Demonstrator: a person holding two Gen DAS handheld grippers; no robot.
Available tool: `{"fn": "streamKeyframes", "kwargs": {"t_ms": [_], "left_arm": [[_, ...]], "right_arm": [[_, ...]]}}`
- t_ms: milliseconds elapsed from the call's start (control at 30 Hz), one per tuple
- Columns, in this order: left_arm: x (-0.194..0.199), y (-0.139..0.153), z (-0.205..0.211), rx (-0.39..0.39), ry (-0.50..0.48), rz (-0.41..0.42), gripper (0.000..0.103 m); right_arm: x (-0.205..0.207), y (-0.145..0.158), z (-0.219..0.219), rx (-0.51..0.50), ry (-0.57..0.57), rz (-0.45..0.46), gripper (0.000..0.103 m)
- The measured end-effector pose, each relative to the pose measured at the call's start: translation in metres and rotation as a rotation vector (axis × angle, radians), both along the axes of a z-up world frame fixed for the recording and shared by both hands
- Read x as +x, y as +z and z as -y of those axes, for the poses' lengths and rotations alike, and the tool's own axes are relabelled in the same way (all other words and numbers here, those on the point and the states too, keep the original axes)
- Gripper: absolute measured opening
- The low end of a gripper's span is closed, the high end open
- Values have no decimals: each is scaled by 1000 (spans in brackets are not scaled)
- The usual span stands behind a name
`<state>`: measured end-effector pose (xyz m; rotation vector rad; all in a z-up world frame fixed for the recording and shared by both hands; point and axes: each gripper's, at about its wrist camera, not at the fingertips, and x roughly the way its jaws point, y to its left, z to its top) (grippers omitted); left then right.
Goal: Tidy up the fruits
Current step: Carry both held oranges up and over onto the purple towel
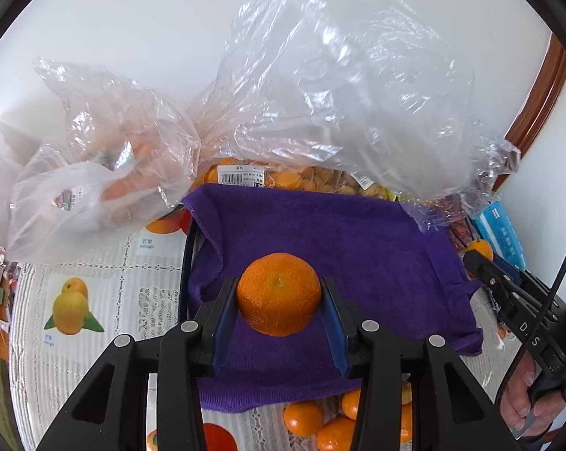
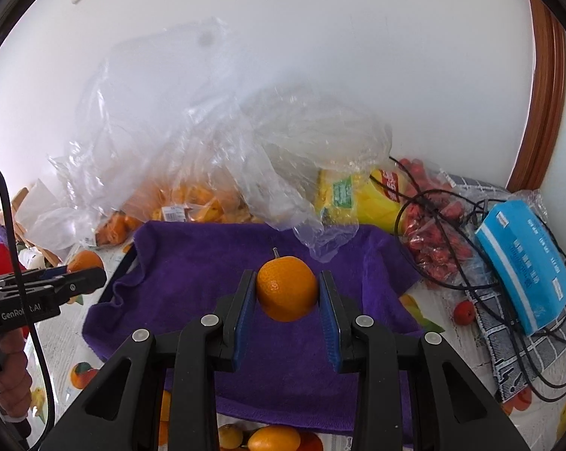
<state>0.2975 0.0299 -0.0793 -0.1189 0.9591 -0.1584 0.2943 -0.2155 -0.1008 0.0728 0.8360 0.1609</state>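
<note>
My left gripper [image 1: 279,295] is shut on a dimpled mandarin [image 1: 278,293], which hangs over the purple towel [image 1: 320,233] covering a tray. My right gripper [image 2: 286,289] is shut on a smoother orange with a short stem [image 2: 287,288], also above the purple towel [image 2: 192,263]. In the left wrist view the right gripper [image 1: 474,257] comes in from the right edge with its orange [image 1: 480,248] at the tip. In the right wrist view the left gripper [image 2: 83,272] reaches in from the left with its mandarin [image 2: 85,261] partly hidden. Several loose oranges [image 1: 320,419] lie near the towel's front edge.
Crumpled clear plastic bags [image 1: 320,94] with more orange fruit pile up behind the towel against the white wall. To the right lie a bag of red fruit [image 2: 436,233], a yellow packet [image 2: 358,195], a blue box [image 2: 523,263] and black cables [image 2: 482,293]. A fruit-printed tablecloth [image 1: 95,300] covers the table.
</note>
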Motion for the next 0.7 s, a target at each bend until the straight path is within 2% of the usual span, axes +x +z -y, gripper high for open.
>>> {"fn": "streamKeyframes", "kwargs": {"t_ms": [300, 700], "left_arm": [[21, -43, 6, 16, -10, -79, 41], [27, -67, 19, 21, -31, -128, 41]], "right_arm": [[11, -47, 1, -25, 8, -105, 33], [15, -67, 0, -17, 19, -152, 33]]}}
